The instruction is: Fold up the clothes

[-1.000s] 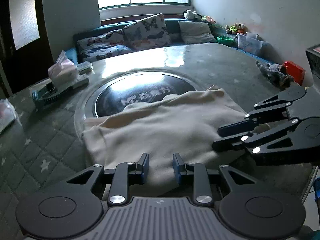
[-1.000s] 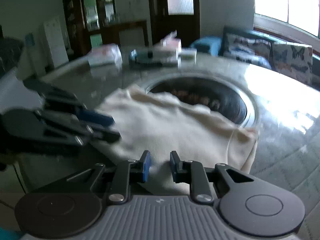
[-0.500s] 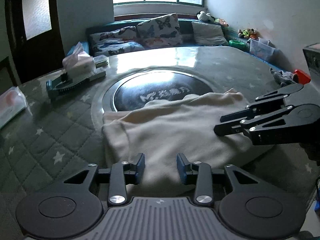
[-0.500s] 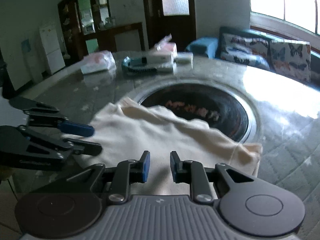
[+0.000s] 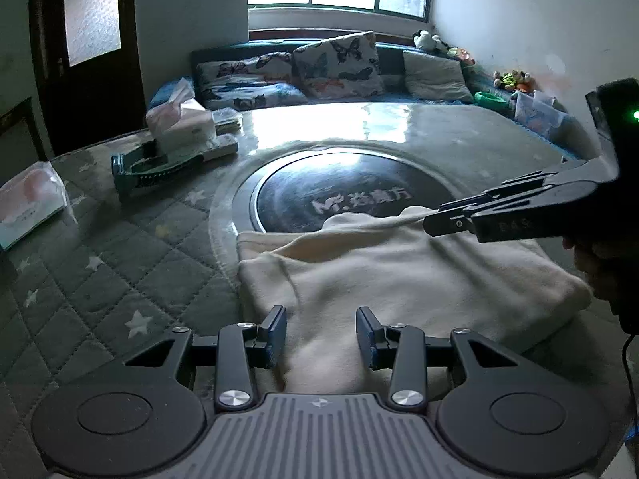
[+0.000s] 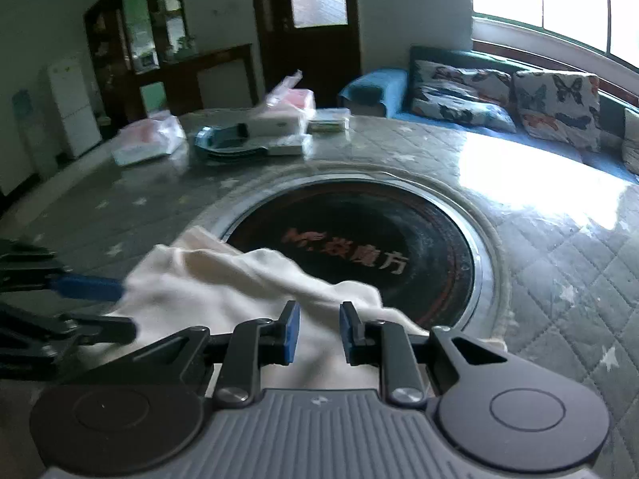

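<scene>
Since the cloth (image 5: 399, 279) sits folded right ahead of both tongs, I'd grab low and pull evenly. Left tongs (image 5: 320, 329) gape open over its near edge; right tongs (image 6: 315, 329) are open too, empty.

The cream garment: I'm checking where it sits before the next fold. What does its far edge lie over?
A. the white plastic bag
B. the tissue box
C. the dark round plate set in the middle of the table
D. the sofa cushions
C: the cream garment has its far edge draped over the rim of the dark round plate bearing printed characters, while the tissue box stands well apart from it.
</scene>
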